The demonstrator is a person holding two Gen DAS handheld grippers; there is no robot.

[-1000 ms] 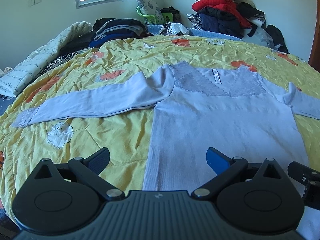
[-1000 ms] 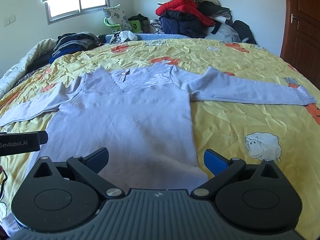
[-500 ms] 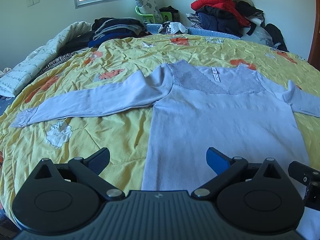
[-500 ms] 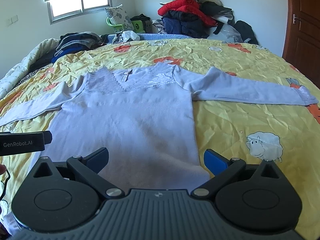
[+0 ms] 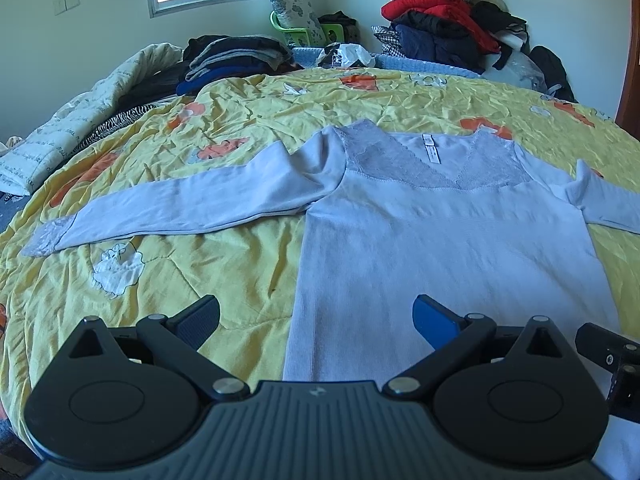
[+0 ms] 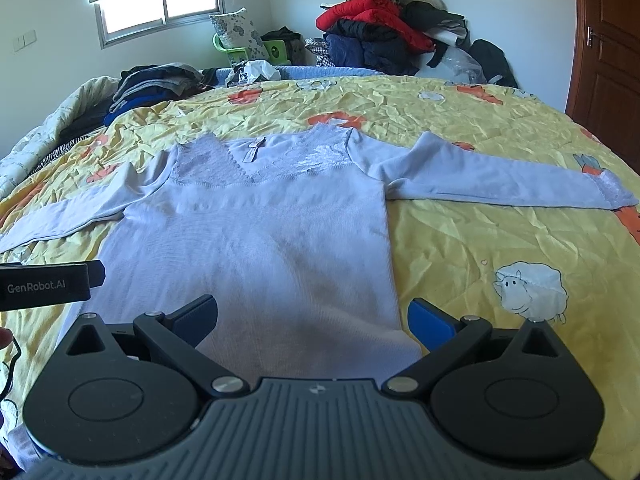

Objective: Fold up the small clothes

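Bed (image 5: 256, 128) near edge: top (image 5: 440, 240) flat, sleeves out. My left tool (image 5: 316, 320) and right tool (image 6: 312, 318) wide, empty, barely moved; fold not started.

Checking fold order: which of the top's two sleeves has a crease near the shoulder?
The left sleeve, stretched toward the white padded jacket; the right sleeve lies smoother.

Top (image 5: 448, 240) flat on quilt (image 5: 240, 272), sleeves spread; clothes pile (image 5: 444, 16) behind.
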